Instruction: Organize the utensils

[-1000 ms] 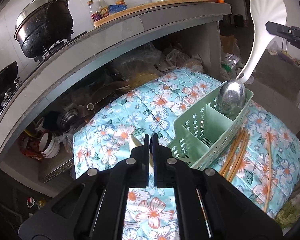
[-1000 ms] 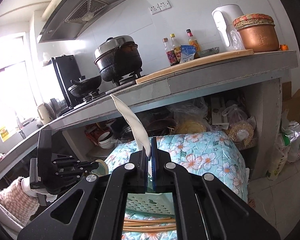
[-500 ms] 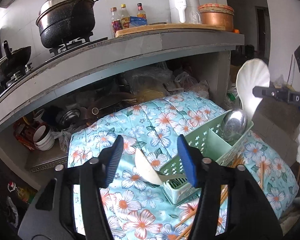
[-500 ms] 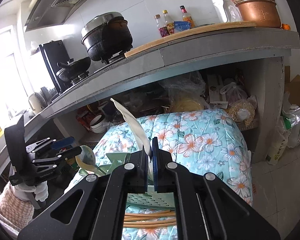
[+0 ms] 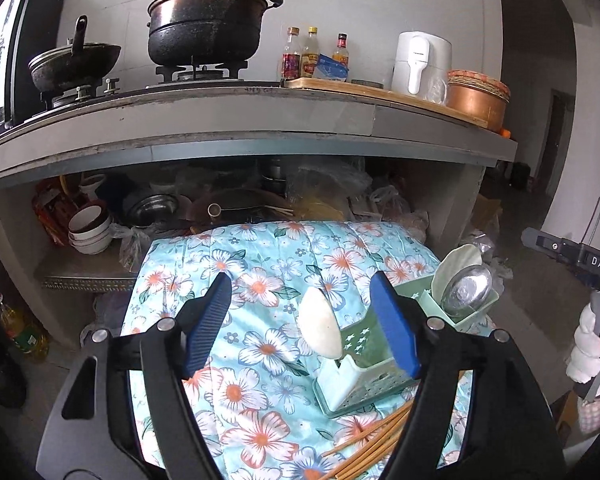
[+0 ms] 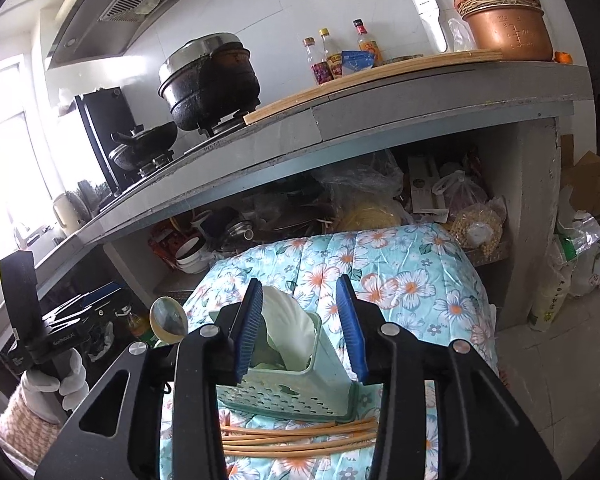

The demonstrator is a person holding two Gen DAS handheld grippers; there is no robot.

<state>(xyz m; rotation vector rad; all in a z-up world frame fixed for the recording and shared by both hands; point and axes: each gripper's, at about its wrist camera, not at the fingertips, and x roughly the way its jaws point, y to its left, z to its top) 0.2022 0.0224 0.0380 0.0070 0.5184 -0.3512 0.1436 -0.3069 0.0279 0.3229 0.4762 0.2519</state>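
A mint-green utensil caddy [image 5: 364,376] [image 6: 300,376] stands on a floral cloth. A white spoon [image 5: 320,330] leans out of its near end. A white shell-shaped rice paddle [image 5: 458,264] [image 6: 288,324] and a steel ladle [image 5: 466,290] stand in its far end. Several wooden chopsticks [image 5: 372,440] [image 6: 296,438] lie on the cloth beside it. My left gripper [image 5: 300,328] is open and empty, above the spoon. My right gripper [image 6: 302,326] is open and empty, its fingers either side of the paddle.
The floral cloth [image 5: 236,280] covers a low mound in front of a concrete kitchen counter [image 5: 220,120]. Pots, bottles and a kettle stand on top. Bowls [image 5: 90,228], pans and bags fill the shelf under it. An oil bottle [image 5: 20,332] stands on the floor at left.
Both grippers have opened. The left let go of the white spoon, now in the caddy. The right lowered the paddle into the caddy and let it go.
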